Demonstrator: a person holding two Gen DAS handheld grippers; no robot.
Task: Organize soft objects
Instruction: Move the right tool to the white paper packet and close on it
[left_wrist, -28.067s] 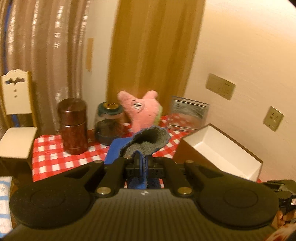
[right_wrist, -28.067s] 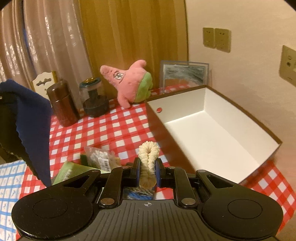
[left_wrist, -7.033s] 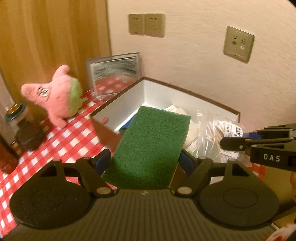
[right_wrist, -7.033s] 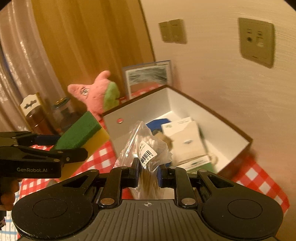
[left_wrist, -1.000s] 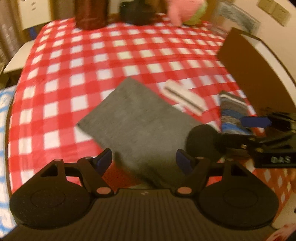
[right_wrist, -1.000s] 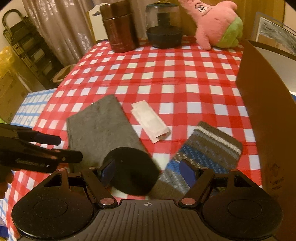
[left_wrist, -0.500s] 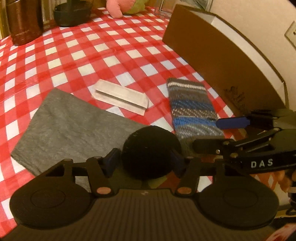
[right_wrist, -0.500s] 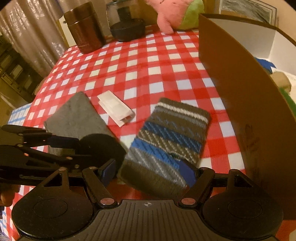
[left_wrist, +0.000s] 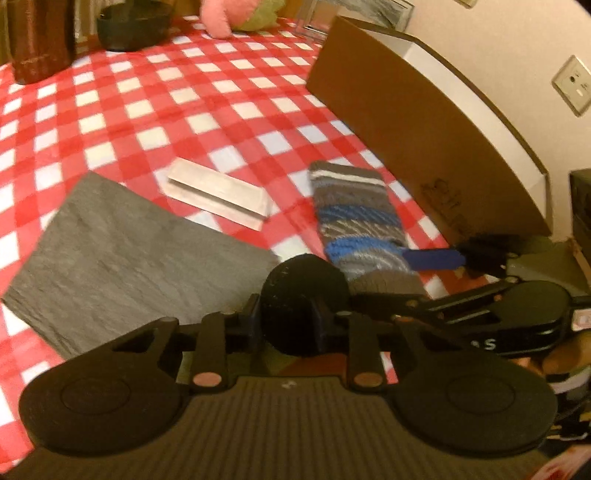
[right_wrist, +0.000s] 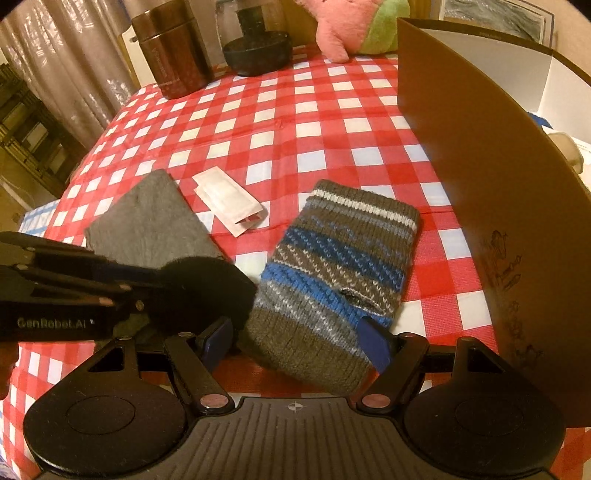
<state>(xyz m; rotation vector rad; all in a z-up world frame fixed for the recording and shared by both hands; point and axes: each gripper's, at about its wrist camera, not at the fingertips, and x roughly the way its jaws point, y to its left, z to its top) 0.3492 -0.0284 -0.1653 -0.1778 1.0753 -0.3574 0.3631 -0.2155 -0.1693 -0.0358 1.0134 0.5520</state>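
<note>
Left gripper (left_wrist: 286, 325): jaws just closed, clamped on black puff (left_wrist: 304, 295), light, squashy. Right gripper (right_wrist: 295, 339): fingers apart, straddling knitted sock (right_wrist: 332, 273) near end; limp, best pinched at edge. Beyond: grey cloth (right_wrist: 147, 221), box (right_wrist: 461, 147).

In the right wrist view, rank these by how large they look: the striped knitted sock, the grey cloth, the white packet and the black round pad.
1. striped knitted sock, though it lies nearest the camera
2. grey cloth, partly hidden
3. black round pad, also partly hidden, so its rank against the cloth is unsure
4. white packet
</note>
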